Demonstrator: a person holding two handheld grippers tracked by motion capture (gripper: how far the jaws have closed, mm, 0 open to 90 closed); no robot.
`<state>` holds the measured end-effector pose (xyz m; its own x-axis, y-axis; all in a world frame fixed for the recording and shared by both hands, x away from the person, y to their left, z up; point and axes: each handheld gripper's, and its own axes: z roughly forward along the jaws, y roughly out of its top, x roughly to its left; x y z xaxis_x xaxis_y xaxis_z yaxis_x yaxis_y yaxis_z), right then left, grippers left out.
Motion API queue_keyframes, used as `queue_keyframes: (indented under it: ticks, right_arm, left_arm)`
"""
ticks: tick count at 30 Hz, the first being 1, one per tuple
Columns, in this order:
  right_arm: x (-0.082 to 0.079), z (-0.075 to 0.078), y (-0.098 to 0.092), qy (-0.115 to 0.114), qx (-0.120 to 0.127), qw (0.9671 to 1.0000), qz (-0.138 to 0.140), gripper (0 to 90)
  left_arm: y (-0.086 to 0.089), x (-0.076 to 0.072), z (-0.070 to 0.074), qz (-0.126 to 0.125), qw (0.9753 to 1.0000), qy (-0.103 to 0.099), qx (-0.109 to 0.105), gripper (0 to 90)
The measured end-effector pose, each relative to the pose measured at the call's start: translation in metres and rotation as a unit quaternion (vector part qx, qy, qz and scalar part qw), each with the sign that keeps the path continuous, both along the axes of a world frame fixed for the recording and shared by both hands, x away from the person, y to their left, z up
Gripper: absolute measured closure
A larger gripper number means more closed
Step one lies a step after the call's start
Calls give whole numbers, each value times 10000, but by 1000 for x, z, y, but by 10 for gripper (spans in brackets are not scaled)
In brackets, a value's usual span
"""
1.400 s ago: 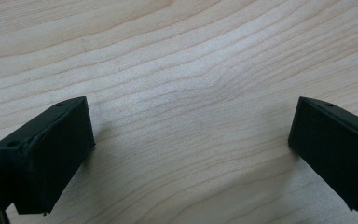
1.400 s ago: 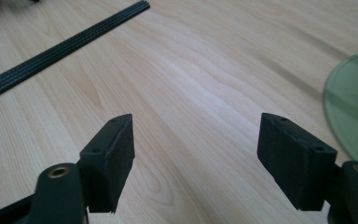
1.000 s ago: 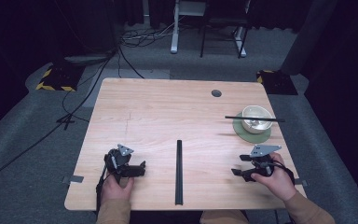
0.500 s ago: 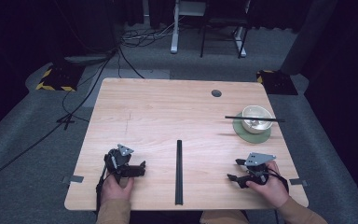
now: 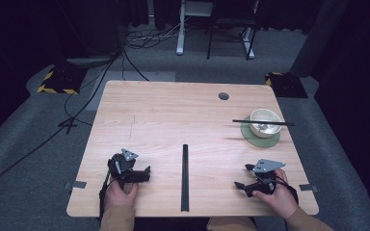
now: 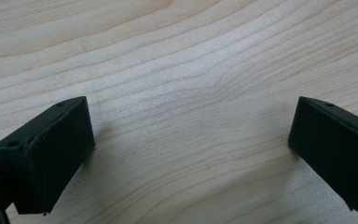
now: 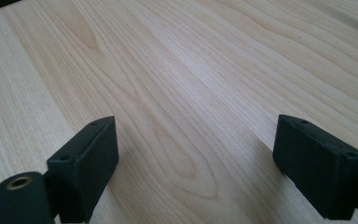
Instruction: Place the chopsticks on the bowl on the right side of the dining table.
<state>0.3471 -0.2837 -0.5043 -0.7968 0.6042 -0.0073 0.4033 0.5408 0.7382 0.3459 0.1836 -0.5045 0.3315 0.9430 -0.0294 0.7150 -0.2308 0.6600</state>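
- Nothing is held yet, so the work looks barely begun.
- The left tool point(image 5: 146, 173) is spread wide over the bare tabletop point(image 5: 173, 115).
- The right tool point(image 5: 243, 177) is spread wide too.
- The long black bar point(image 5: 185, 177) lies flat between them, untouched.
- It is still to be picked up.

A long, thin black bar point(image 5: 185, 177) lies flat on the wooden table, running straight from the near edge toward the middle. It sits between the left gripper point(image 5: 148, 173) and right gripper point(image 5: 242, 177), apart from both.
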Motion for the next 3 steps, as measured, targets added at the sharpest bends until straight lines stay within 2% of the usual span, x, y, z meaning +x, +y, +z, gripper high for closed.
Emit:
queue_keyframes:
  ticks: [3]
  right_arm:
    - [-1,0,-1,12,3,10000,-18,143]
  left_arm:
    - [0,0,0,-10,10000,0,2,3]
